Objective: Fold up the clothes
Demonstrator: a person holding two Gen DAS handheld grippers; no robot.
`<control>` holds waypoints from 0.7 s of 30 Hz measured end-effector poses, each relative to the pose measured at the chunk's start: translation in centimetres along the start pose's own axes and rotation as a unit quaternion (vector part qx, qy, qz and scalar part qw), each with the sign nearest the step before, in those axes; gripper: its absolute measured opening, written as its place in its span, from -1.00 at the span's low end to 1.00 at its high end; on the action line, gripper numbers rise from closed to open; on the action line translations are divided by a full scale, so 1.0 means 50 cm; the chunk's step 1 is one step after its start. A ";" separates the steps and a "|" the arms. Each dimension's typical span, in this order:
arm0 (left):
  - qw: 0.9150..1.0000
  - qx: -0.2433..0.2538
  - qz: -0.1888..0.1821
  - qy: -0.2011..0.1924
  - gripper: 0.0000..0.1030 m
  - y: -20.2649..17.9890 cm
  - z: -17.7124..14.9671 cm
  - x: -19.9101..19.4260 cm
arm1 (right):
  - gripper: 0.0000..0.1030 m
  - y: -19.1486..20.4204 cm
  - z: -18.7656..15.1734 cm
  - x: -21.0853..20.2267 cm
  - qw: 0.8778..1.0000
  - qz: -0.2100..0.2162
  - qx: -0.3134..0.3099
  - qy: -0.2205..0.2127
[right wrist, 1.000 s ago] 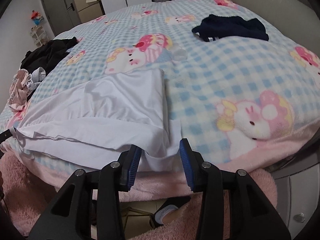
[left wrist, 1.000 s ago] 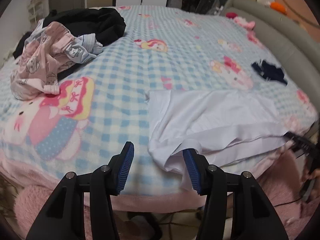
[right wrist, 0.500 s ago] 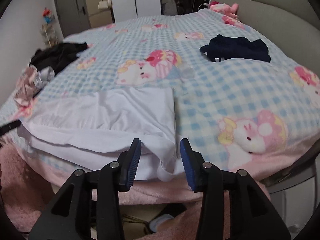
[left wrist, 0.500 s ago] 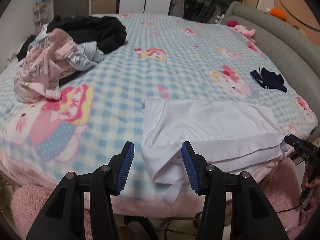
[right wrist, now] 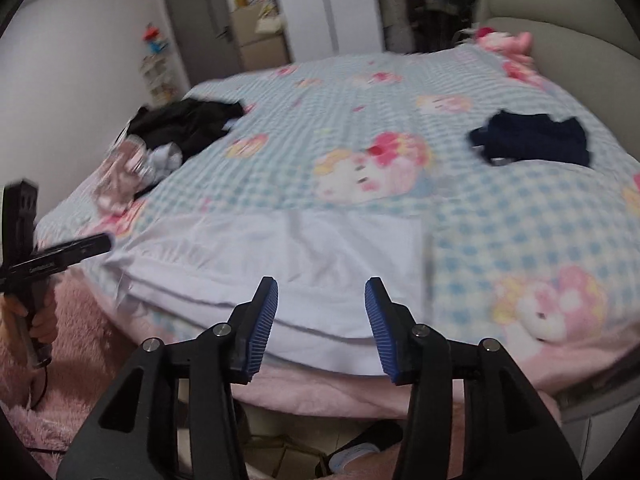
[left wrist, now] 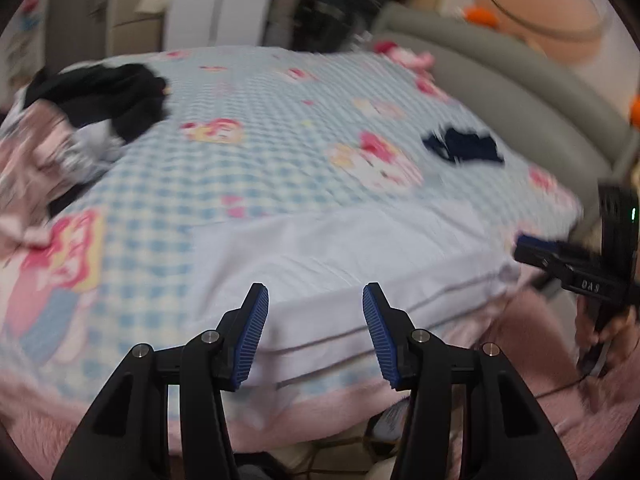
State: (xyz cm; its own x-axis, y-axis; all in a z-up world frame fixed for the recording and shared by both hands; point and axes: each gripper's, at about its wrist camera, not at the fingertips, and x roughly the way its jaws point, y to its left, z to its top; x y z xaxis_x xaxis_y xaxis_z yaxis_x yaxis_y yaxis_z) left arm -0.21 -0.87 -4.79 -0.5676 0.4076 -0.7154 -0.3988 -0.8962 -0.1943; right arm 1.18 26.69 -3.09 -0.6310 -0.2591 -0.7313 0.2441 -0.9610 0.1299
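1. Readable writing is scarce: the right gripper's black body, seen at the right edge of the left wrist view, bears small pale lettering too blurred to read with any certainty. A line of small print on the left gripper's body in the right wrist view is also illegible.
2. The blanket (right wrist: 500,208) on the bed is blue-and-white check with pink cartoon cat figures; no words show on it.
3. The white garment (left wrist: 340,256), folded into a long flat band, lies at the near edge of the bed, just past both grippers.
4. The left gripper (left wrist: 315,307) points down over the garment's near edge, its blue pads spread apart with nothing pinched; the cloth lies beyond them, not between.
5. The right gripper (right wrist: 321,299) has just been opening; its pads stand apart and empty above the same edge.
6. A hand (right wrist: 38,320) grasps the left gripper's handle at the left side of the right wrist view.
7. A navy garment (right wrist: 532,140) lies farther back on the right; a black garment (left wrist: 112,96) and a pink printed garment (left wrist: 36,160) are heaped at the left.
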 end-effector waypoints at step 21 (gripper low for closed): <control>0.996 0.063 0.054 0.039 -0.94 -0.083 -0.001 0.092 | -0.06 0.082 -0.020 0.141 0.995 -0.027 -0.072 0.067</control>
State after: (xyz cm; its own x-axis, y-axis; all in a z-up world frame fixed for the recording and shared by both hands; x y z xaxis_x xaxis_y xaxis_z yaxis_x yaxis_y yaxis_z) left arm -1.11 4.71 -7.30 -0.5565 0.2911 -0.7782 -0.4285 -0.9030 -0.0314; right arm -1.53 21.01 -8.40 -0.5445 -0.1826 -0.8186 0.3210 -0.9471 -0.0023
